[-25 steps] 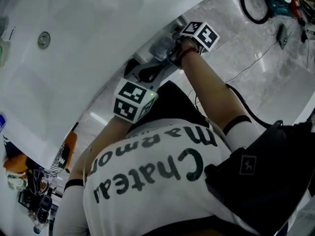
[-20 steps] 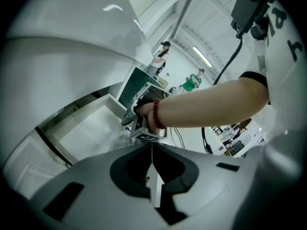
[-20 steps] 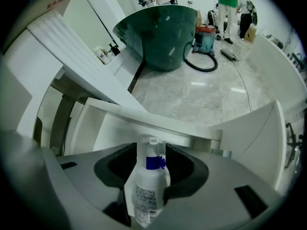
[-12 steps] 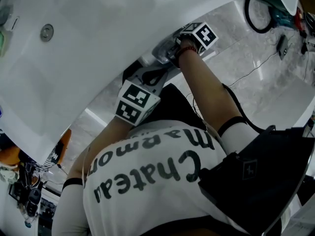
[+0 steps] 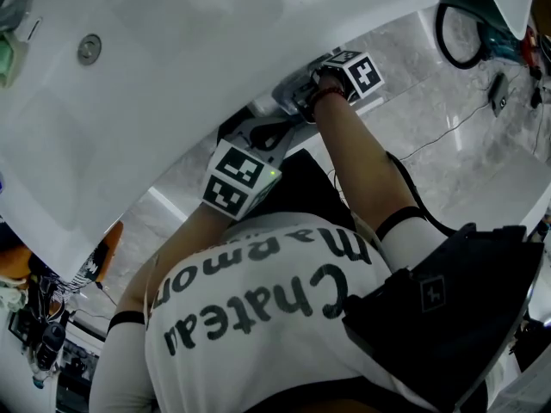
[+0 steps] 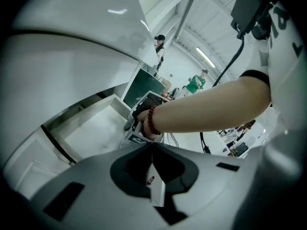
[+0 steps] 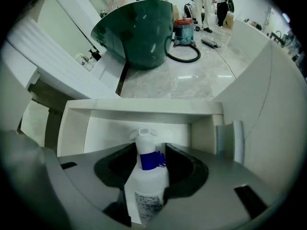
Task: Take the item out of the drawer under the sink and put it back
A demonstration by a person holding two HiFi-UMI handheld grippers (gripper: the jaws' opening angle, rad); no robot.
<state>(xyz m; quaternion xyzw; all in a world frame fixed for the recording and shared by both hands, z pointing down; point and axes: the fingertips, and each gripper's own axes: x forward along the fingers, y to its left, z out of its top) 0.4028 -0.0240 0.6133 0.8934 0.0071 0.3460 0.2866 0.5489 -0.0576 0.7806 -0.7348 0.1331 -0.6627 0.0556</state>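
A white spray bottle (image 7: 146, 176) with a blue collar stands between the jaws of my right gripper (image 7: 149, 150). The jaws are closing and their pads press on its sides. It hangs just in front of the open white drawer (image 7: 144, 107) under the sink (image 5: 172, 76), nozzle towards the drawer. In the head view the right gripper (image 5: 297, 93) sits at the sink's lower edge. My left gripper (image 5: 258, 132) is below and left of it, jaws shut and empty. The left gripper view shows the drawer (image 6: 91, 128) and the hand that holds the right gripper (image 6: 139, 114).
A dark green tub (image 7: 136, 30) and a vacuum with a black hose (image 7: 183, 30) stand on the marble floor beyond the drawer. People stand far back. A white cabinet wall (image 7: 259, 119) rises on the right. Cables (image 5: 465, 24) lie on the floor.
The head view has drifted a little. Both grippers stay under the sink's edge, and the right one still has the bottle.
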